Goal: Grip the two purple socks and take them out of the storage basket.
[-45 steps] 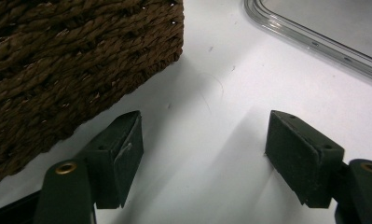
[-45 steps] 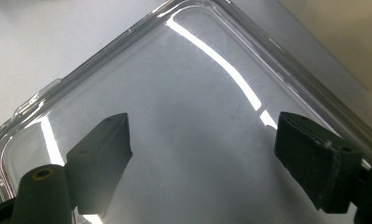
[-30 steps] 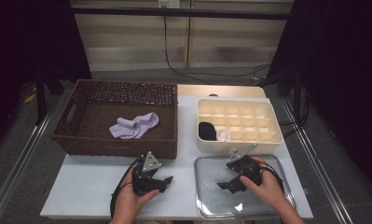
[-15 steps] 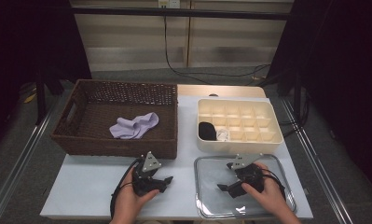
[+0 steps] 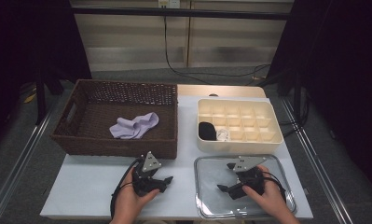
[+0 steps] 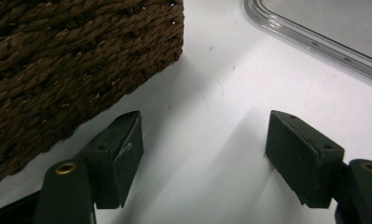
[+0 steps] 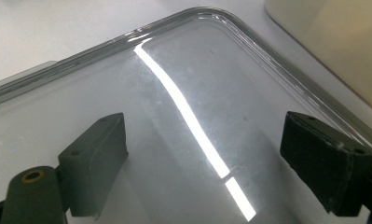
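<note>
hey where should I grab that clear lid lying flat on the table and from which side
Probably by its raised rim. The clear lid lies flat on the white table, so its broad face gives nothing to pinch. The open right gripper hovers over it; tilt one jaw under the near-left edge and come in from the bare table side.

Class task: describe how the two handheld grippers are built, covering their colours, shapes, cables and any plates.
The left gripper and the right gripper are both black, each topped by a grey three-cornered plate. Each has two black block-shaped jaws with flat pads; brass-coloured rivets show at the jaw bases. A black cable loops from the left gripper. Both forearms are bare.
</note>
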`<state>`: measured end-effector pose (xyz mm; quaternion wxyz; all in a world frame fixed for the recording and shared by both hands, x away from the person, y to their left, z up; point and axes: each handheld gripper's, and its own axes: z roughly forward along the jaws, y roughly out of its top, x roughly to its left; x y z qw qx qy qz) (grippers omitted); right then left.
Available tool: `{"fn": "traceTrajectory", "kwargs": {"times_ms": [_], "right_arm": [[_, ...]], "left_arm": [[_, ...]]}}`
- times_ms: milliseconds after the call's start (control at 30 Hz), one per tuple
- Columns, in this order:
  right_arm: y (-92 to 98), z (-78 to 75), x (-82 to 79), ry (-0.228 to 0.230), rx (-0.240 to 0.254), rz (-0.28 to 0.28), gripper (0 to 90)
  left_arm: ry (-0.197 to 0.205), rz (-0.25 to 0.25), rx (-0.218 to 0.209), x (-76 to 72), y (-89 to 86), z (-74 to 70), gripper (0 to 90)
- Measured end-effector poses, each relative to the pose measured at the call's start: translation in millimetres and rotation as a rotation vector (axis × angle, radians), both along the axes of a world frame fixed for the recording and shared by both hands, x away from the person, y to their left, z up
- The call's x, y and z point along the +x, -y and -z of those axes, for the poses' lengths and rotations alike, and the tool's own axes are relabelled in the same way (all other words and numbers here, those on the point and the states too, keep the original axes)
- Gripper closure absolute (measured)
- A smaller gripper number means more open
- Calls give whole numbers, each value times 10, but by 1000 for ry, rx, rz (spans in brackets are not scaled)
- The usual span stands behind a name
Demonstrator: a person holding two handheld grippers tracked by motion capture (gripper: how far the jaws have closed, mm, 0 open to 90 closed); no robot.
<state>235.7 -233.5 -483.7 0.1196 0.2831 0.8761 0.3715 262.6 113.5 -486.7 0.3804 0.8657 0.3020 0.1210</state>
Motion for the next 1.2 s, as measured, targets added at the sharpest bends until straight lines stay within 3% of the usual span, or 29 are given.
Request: {"fn": "traceTrajectory", "kwargs": {"times_ms": [400,600,800,1200], "right_arm": [[1,5,-4,6,3,-1,140],[-1,4,-11,3,3,4,141],[-1,5,-12,2,5,4,141],[-1,5,-14,3,5,4,141]], "left_arm": [[-14,4,-13,10,-6,-2,269],[-71,-13,-3,38,-23,-65,245],[-88,-19,1,81,-100,-204,229],[-175,17,51,169,-213,-417,228]]}}
